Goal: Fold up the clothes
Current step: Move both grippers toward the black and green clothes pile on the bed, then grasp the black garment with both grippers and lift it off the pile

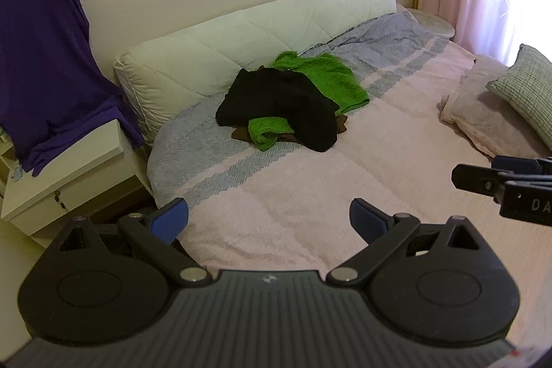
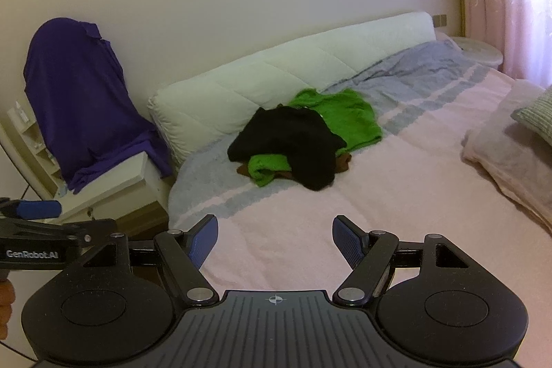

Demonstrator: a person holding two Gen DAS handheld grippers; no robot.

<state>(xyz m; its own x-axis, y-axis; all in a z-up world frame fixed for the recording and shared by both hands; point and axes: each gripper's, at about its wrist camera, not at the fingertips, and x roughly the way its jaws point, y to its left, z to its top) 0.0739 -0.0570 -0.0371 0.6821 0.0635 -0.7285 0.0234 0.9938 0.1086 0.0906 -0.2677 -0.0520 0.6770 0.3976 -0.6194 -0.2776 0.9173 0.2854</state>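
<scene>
Here's the bed (image 1: 310,195), pink blanket (image 2: 396,212) spread across it. The clothes pile sits near the headboard cushion (image 1: 241,37): black top (image 1: 279,99) heaped over a green one (image 1: 327,78), brown cloth (image 2: 343,162) poking out beneath. A purple shirt (image 1: 45,57) drapes beside the bed. My left tongs (image 1: 269,218) and right tongs (image 2: 275,242) both hang spread wide, empty, well short of the pile.
</scene>
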